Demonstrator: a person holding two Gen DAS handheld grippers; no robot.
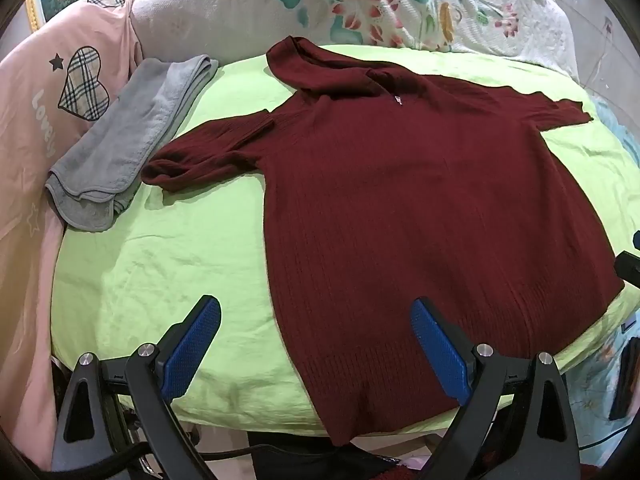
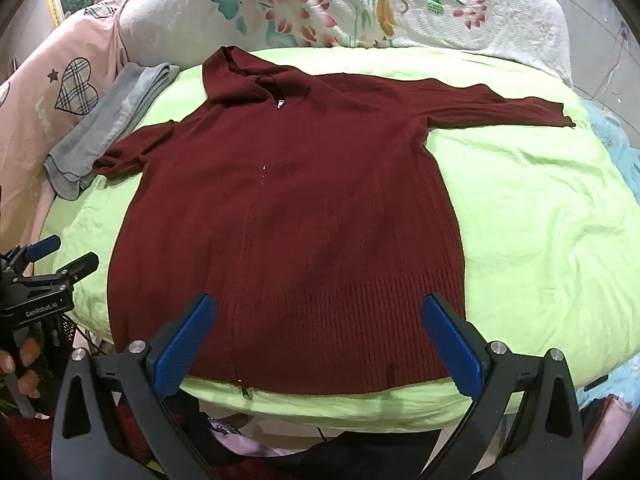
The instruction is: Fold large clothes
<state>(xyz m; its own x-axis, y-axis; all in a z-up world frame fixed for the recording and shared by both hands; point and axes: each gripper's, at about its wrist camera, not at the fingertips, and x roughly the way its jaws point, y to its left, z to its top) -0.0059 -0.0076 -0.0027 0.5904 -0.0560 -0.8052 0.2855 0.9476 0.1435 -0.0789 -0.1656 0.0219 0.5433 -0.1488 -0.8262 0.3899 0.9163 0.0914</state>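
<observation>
Right now a dark red knitted cardigan (image 2: 288, 216) lies spread flat, front up, on a lime-green sheet (image 2: 540, 220) that covers the bed. Its zip runs down the middle, the hood (image 2: 236, 76) is turned toward the far pillows, and one sleeve (image 2: 508, 108) stretches out to the right while the other is bunched up on the left. Just beside that bunched sleeve sits a folded grey cloth (image 1: 128, 140), its near end touching the pink cover (image 1: 28, 128) with the plaid heart. A floral quilt (image 1: 360, 4) is heaped behind.

Both tools hover over the hem at the near edge. The left hand-held gripper (image 1: 316, 348) has its blue pads spread wide, with nothing between them. The right hand-held gripper (image 2: 320, 344) gapes just as wide above the hem's ribbing and is empty too. Fingers (image 2: 24, 356) wrap the left tool's handle.
</observation>
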